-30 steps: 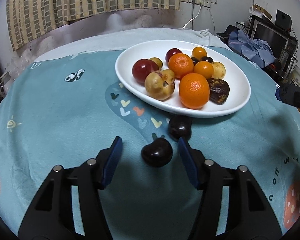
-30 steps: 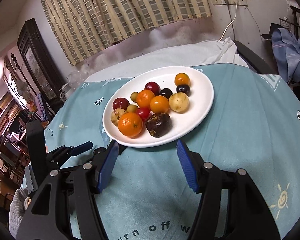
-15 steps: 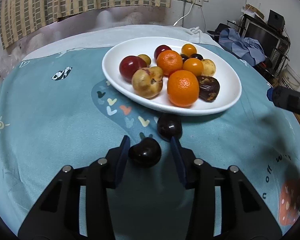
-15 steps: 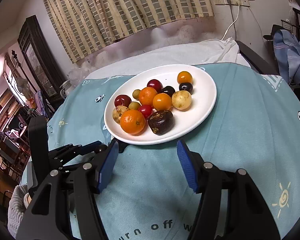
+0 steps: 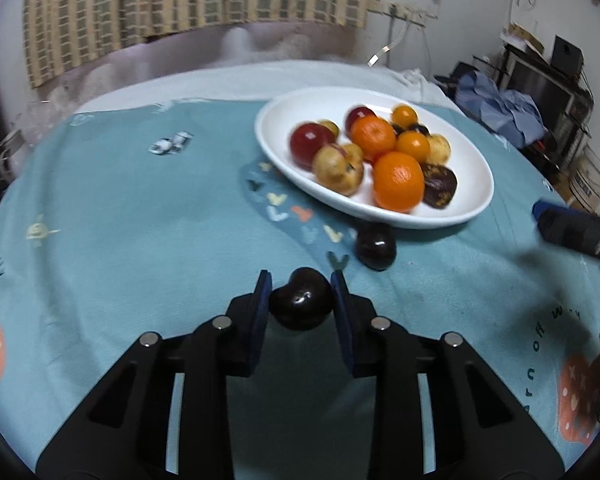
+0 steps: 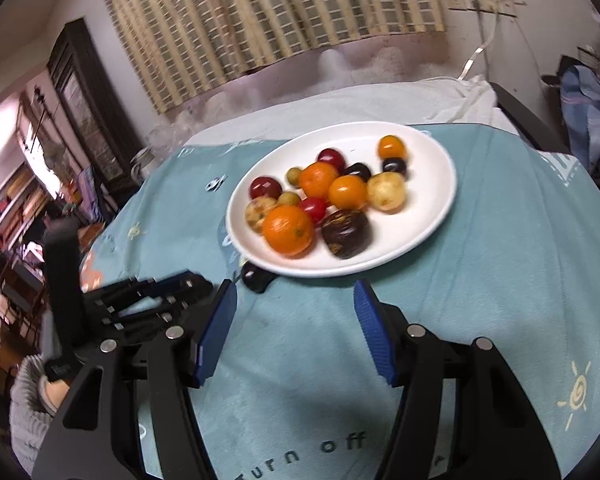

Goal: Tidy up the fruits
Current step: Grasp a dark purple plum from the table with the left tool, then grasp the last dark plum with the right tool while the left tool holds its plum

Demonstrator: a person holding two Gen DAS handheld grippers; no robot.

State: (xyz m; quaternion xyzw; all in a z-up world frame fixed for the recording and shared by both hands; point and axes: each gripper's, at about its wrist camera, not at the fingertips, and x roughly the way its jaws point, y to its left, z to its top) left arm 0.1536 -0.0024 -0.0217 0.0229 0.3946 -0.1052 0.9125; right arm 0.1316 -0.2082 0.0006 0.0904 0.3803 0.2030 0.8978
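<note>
My left gripper [image 5: 300, 280] is closing, its blue pads pressing both sides of a dark glossy plum [image 5: 301, 303] just above the teal cloth. A second dark plum [image 5: 375, 246] lies on the cloth against the near rim of the white oval plate [image 5: 472, 168]; in the right wrist view it [image 6: 256, 277] shows under the plate [image 6: 440, 184] edge. The plate carries oranges, red plums, yellowish fruit and a dark wrinkled one. My right gripper [image 6: 296, 296] stands open over bare cloth in front of the plate. The left gripper [image 6: 156, 296] appears at its left.
The round table wears a teal printed cloth [image 5: 120, 220]. Beyond it are a curtain, wall sockets with cables and cluttered shelves at the right. The right gripper's tip [image 5: 572, 228] juts in at the right edge of the left wrist view. A person's hand [image 6: 52, 392] holds the left gripper.
My left gripper's jaws have come together on the nearer dark plum and lifted it a little; the plate has slid to the right in that view. The right gripper stays open and nearly still.
</note>
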